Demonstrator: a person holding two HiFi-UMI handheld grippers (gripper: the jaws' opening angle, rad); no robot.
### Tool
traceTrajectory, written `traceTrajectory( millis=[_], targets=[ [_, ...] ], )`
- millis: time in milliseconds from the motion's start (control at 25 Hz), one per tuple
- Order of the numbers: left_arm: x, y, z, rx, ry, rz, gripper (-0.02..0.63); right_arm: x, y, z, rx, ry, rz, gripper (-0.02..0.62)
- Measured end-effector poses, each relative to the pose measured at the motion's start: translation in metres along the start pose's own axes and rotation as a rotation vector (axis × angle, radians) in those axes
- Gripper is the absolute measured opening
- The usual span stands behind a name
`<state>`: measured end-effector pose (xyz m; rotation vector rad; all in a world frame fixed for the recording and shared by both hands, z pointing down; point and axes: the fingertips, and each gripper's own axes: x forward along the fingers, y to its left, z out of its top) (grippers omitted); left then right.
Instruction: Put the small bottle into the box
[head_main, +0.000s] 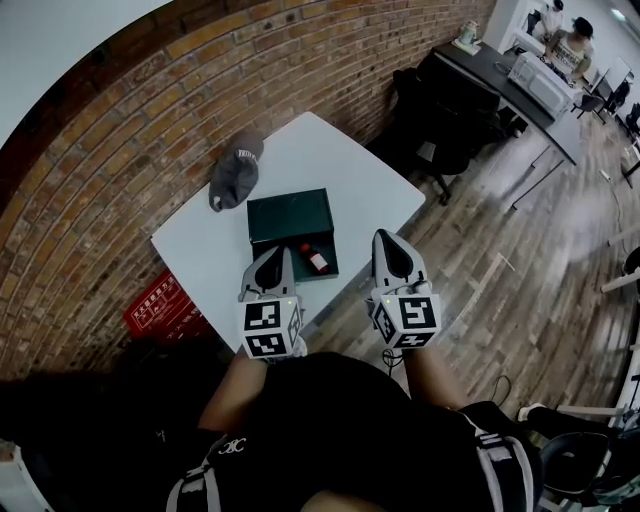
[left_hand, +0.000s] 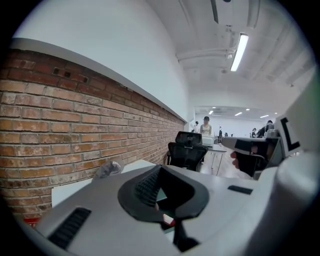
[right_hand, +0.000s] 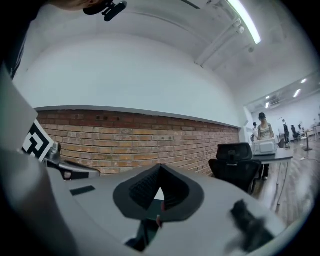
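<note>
Right under you, your dark top, and just ahead both grippers held low at the table's near edge. Left gripper: fingers pressed together, nothing in them, tip over the box's near left corner. Right gripper: jaws also together and empty, tip just at the table's near edge. The bottle lies on its side inside the box, towards its near right corner, between your two tips and touching neither. A grey cap sits by the table's far left edge.
</note>
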<state>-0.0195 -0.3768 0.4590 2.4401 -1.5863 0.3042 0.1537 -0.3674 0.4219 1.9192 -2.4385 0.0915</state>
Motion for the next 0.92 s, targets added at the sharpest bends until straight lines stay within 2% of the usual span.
traceTrajectory(
  millis=[280,600,920],
  targets=[
    [0.005,-0.017,0.003,0.03,0.016,-0.024,0.003,-0.007,-0.019,0.001,0.023,0.011,-0.039,0.028],
    [-0.002,-0.012,0.007,0.032,0.007,-0.024,0.003,-0.008,-0.009,0.007,0.074,-0.002,-0.027,0.028],
    [-0.01,-0.006,0.004,0.031,0.007,-0.033,0.003,-0.009,0.011,0.004,0.069,0.015,-0.01,0.028]
  ],
)
